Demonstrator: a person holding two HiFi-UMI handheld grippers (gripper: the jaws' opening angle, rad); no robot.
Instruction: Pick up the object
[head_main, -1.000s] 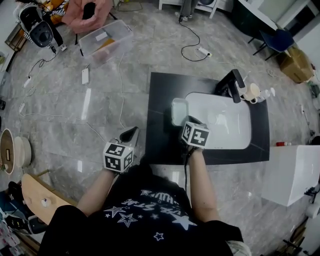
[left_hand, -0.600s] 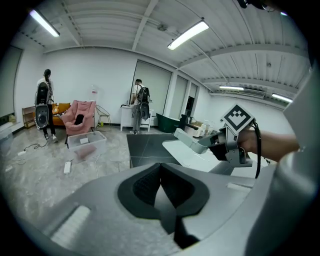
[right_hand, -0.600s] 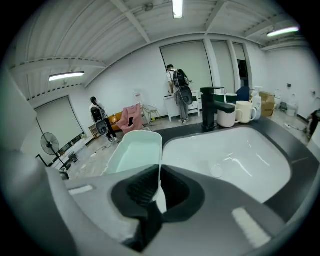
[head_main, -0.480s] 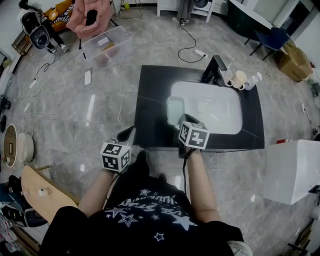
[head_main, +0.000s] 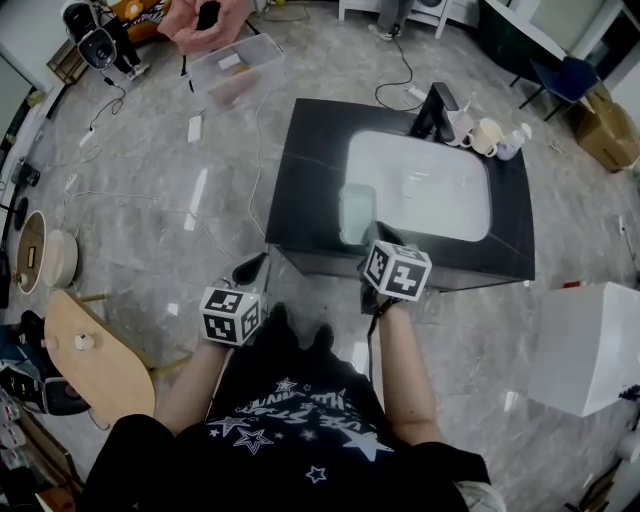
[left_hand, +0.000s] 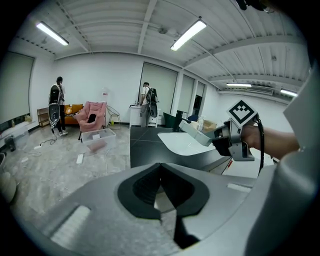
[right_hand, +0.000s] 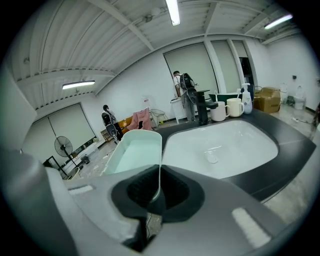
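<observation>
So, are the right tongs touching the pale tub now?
Touching. The right gripper view shows the right tongs shut on the thin wall of the pale tub, with that wall pinched between both pads.

We note bright, even indoor light from ceiling strip lights. Polished floor throws long white glare streaks in head view. White sink basin nearly washed out. Shadows soft, faint. Pale container glows evenly. We see strong fisheye bending and black vignette corners in both gripper views. Nearest foreground soft, out of focus.
</observation>
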